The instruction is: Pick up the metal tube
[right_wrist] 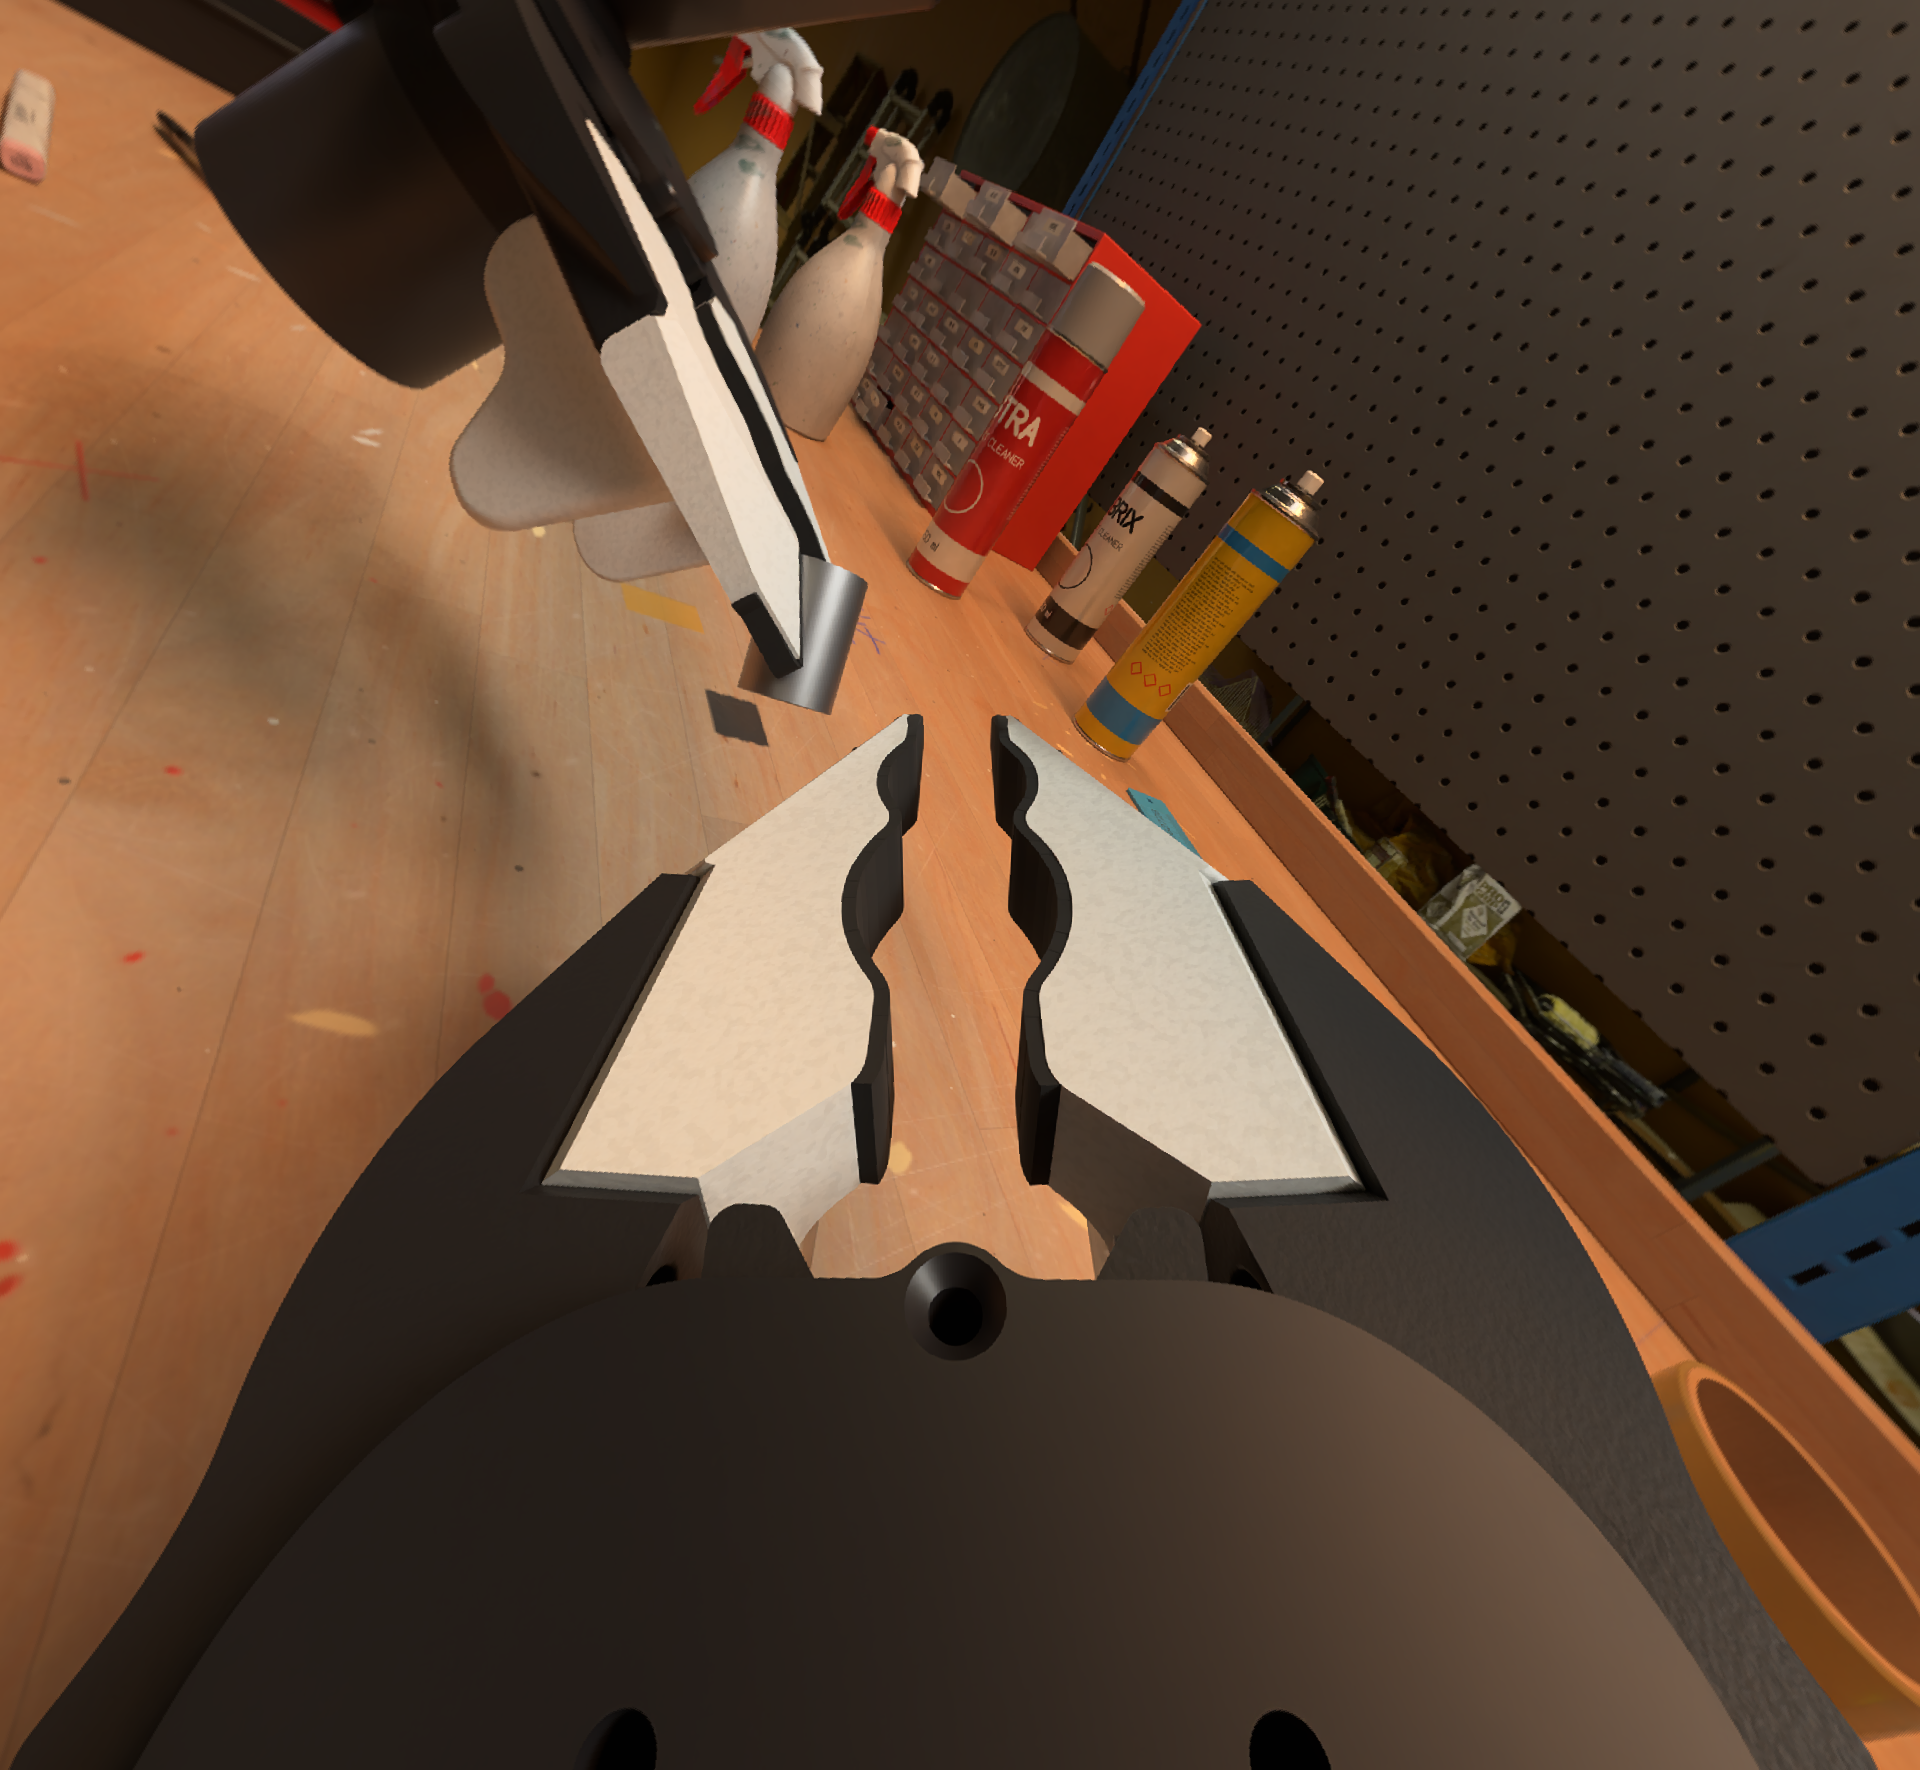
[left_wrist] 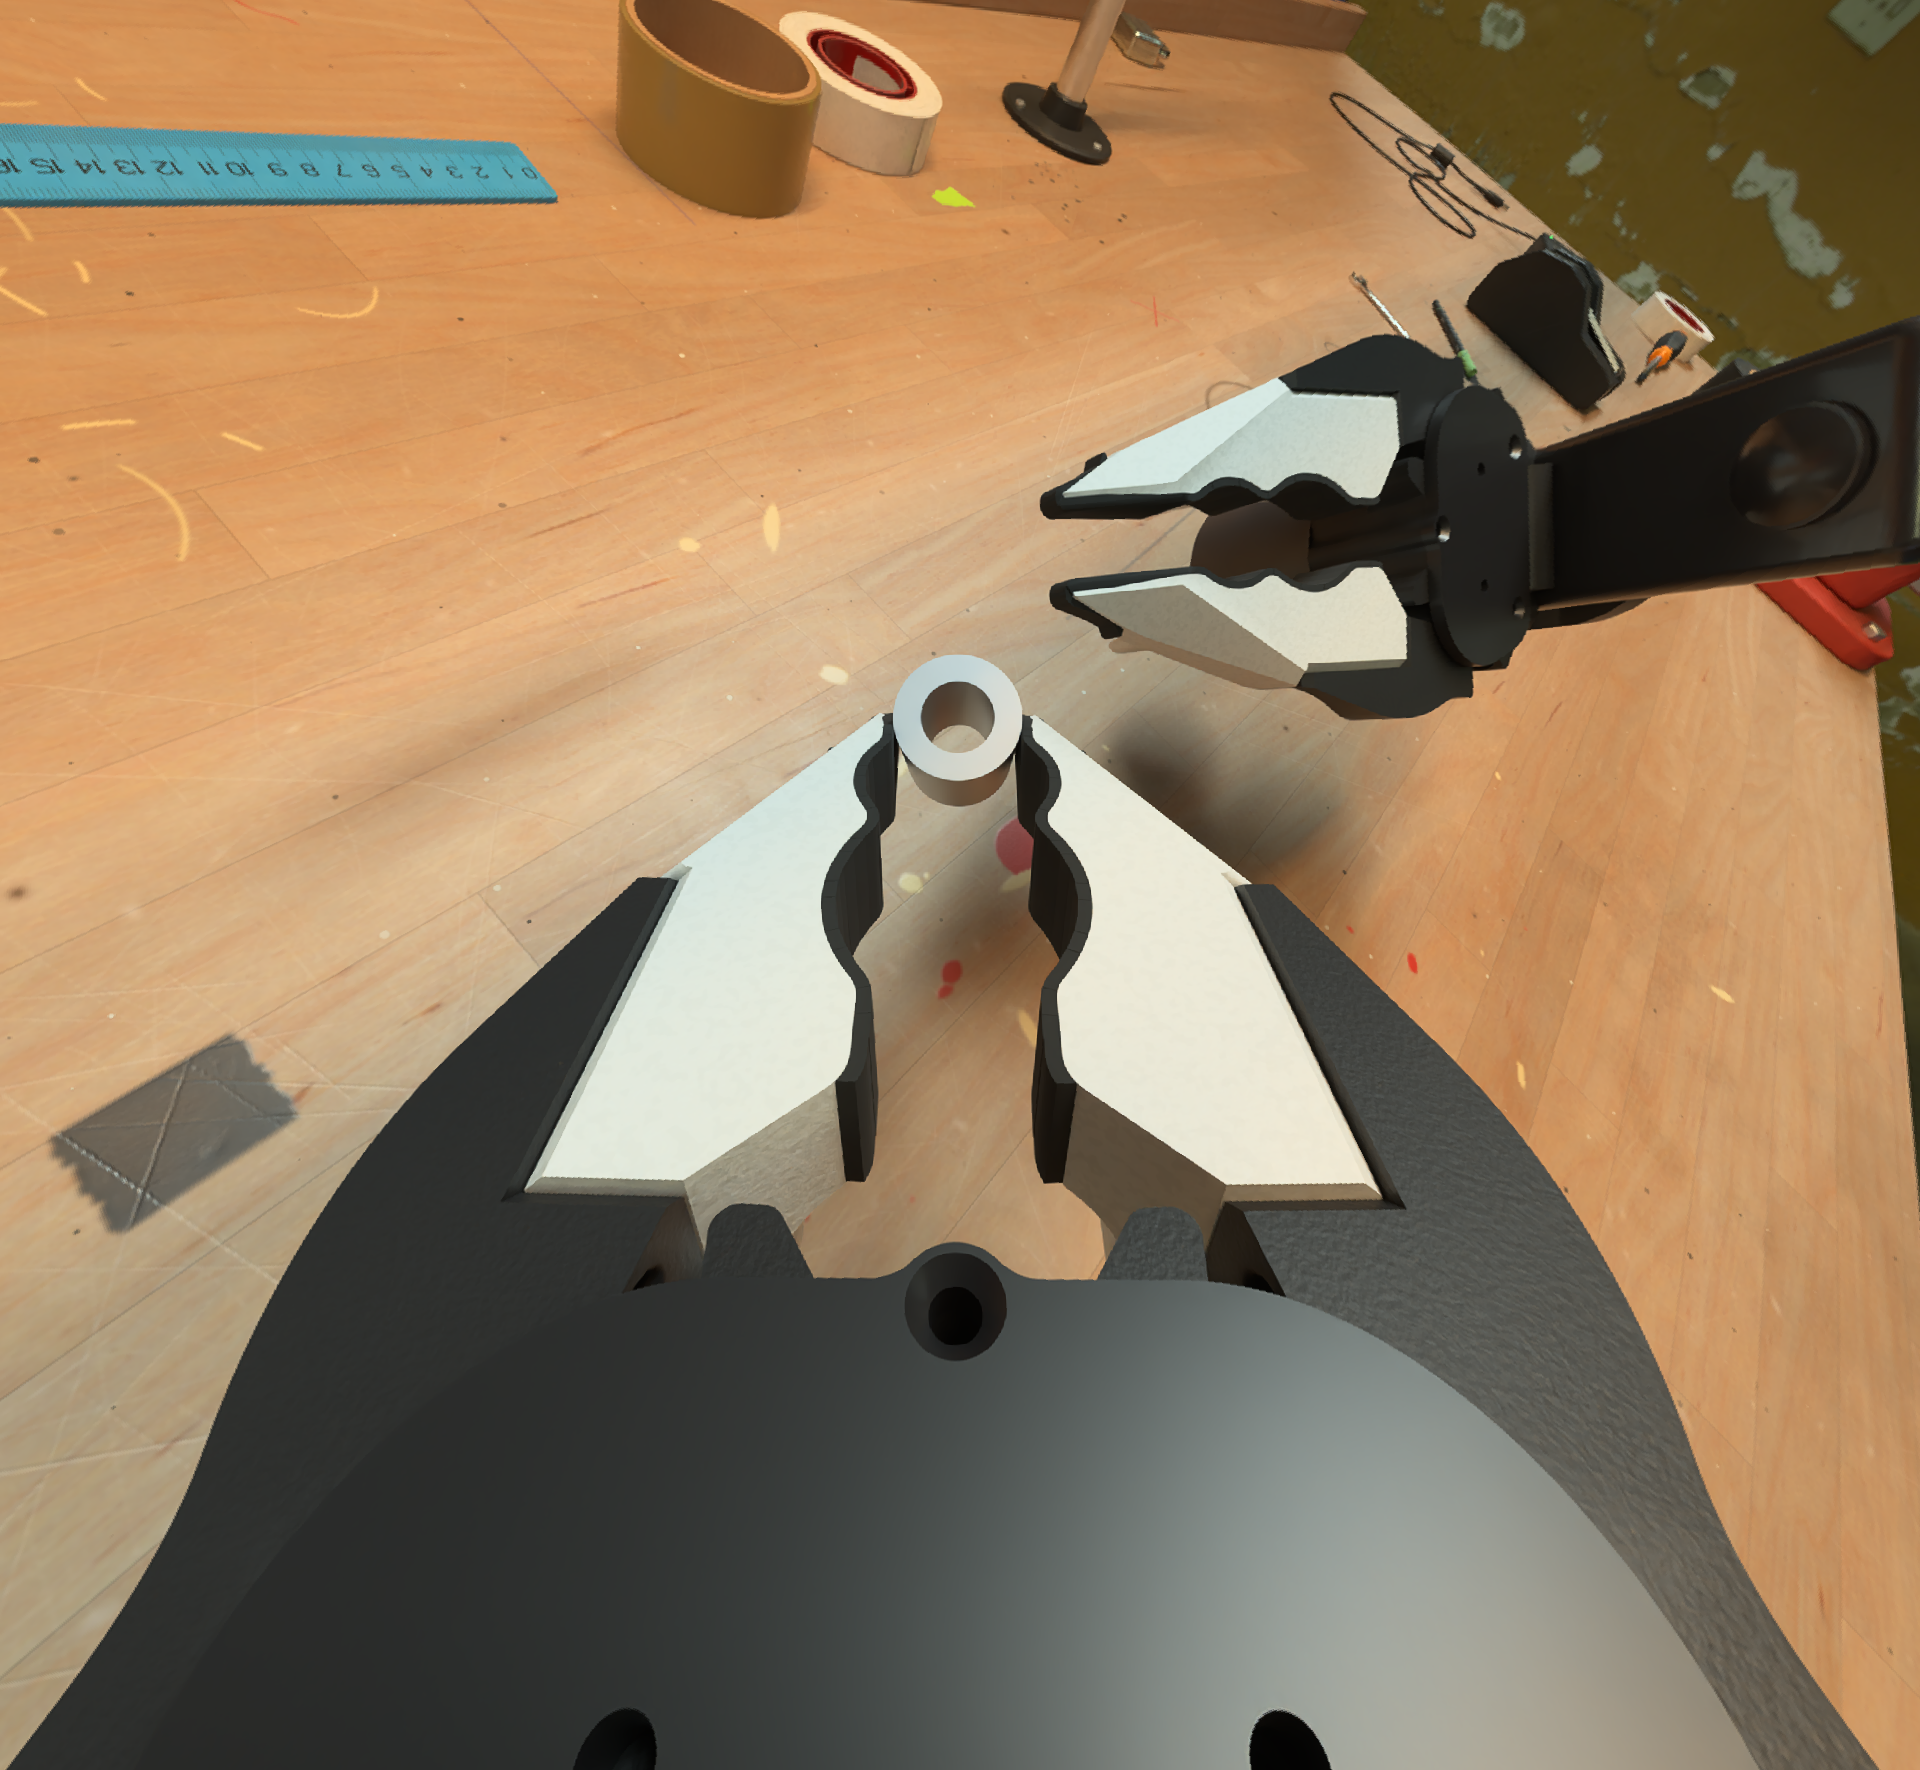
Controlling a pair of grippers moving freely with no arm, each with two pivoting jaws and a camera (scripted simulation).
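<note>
The metal tube [left_wrist: 961,783] is a short silver ring with a thick wall. It is pinched upright between the fingertips of my left gripper [left_wrist: 957,733], which is shut on it. In the right wrist view the tube [right_wrist: 826,640] hangs at the tip of the left gripper [right_wrist: 795,624], a little above the wooden bench [right_wrist: 260,681]. My right gripper [right_wrist: 956,733] is open and empty, its tips just short of the tube. In the left wrist view the right gripper [left_wrist: 1070,551] comes in from the right, pointing left, close to the tube.
On the bench [left_wrist: 468,577] lie a blue ruler [left_wrist: 260,167], a brown tape roll [left_wrist: 717,99], a white tape roll [left_wrist: 878,94], a pole on a round base [left_wrist: 1060,115] and a grey patch [left_wrist: 177,1128]. Spray cans [right_wrist: 1195,619], spray bottles [right_wrist: 821,318], a red drawer cabinet [right_wrist: 997,370] and a pegboard [right_wrist: 1558,370] line the back.
</note>
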